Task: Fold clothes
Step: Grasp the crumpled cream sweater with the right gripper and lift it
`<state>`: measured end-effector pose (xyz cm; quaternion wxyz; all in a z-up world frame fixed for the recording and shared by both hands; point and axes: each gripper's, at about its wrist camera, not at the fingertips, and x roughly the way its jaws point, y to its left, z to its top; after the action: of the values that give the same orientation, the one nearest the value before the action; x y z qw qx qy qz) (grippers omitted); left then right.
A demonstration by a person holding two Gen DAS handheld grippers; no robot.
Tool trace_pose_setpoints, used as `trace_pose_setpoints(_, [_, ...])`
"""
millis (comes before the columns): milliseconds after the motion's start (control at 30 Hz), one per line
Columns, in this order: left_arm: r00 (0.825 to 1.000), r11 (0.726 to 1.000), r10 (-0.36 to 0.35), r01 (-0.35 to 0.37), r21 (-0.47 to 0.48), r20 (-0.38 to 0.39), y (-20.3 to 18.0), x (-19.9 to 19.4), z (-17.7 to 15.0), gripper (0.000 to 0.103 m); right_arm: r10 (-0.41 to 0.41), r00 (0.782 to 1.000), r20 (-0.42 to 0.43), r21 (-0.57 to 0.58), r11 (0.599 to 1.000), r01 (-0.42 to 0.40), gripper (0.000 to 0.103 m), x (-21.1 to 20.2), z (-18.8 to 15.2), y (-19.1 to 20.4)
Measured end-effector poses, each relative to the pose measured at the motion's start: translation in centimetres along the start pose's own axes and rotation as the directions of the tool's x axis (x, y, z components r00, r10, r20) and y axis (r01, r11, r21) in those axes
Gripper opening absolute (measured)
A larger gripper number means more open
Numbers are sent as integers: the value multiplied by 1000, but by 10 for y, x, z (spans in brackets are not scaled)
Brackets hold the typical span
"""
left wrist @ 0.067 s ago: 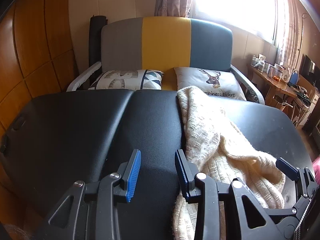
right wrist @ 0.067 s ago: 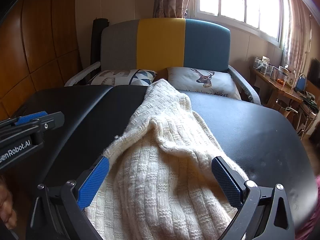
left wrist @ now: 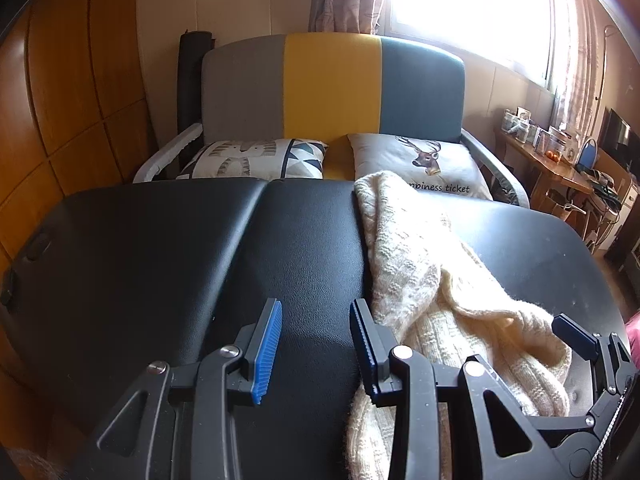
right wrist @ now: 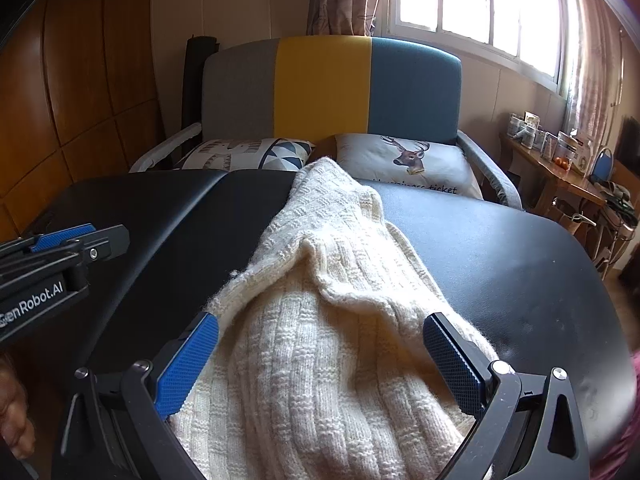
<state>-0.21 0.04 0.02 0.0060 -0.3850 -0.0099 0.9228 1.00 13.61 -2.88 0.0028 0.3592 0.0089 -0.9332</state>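
The left tool (left wrist: 314, 346) is held level with its blue pads parted, nothing between them. The right tool (right wrist: 320, 364) is held beside it, jaws spread wider, likewise unloaded.

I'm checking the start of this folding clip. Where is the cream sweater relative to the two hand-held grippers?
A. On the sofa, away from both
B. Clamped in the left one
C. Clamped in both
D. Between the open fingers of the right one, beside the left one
D: the sweater lies on the black table between the spread fingers of the right hand-held gripper, while the open left hand-held gripper frames only bare table beside it.
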Motion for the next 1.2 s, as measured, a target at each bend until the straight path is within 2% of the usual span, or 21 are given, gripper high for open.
trace_pose_setpoints(167, [1000,1000,0,0,-10,-20,3,7,1,36,2,1000,7,6,1000,-2,103,0,0,1])
trace_pose_setpoints(333, [1000,999,0,-1,-46,-25,8,10,-11,36,1,1000,10,10,1000,-1,103,-1,-1,-1])
trace_pose_setpoints(533, [999,999,-15,13,-41,-41,10,11,-9,36,-6,1000,6,4,1000,6,103,2,-1,-1])
trace_pose_setpoints(633, [993,992,-111,108,-63,-49,17,11,-14,43,1,1000,13,5,1000,-2,103,0,-1,1])
trace_pose_setpoints(733, [964,959,-261,253,-124,-48,28,13,-19,43,19,999,31,19,1000,-20,103,-5,-1,-3])
trace_pose_setpoints(867, [970,969,-237,232,-82,-55,27,14,-23,43,78,996,38,74,994,-80,103,-11,-5,-24])
trace_pose_setpoints(1000, [963,966,-259,257,-35,-68,25,13,-30,43,140,989,46,131,981,-145,103,-17,-8,-46])
trace_pose_setpoints(1067, [949,953,-303,304,-2,-90,22,13,-36,43,200,979,45,187,961,-205,103,-21,-12,-63])
trace_pose_setpoints(1133, [935,940,-337,340,15,-108,19,14,-42,43,295,955,42,311,904,-293,103,-24,-23,-97])
trace_pose_setpoints(1200, [903,911,-406,411,10,-144,17,16,-49,43,353,933,63,417,841,-346,103,-28,-36,-127])
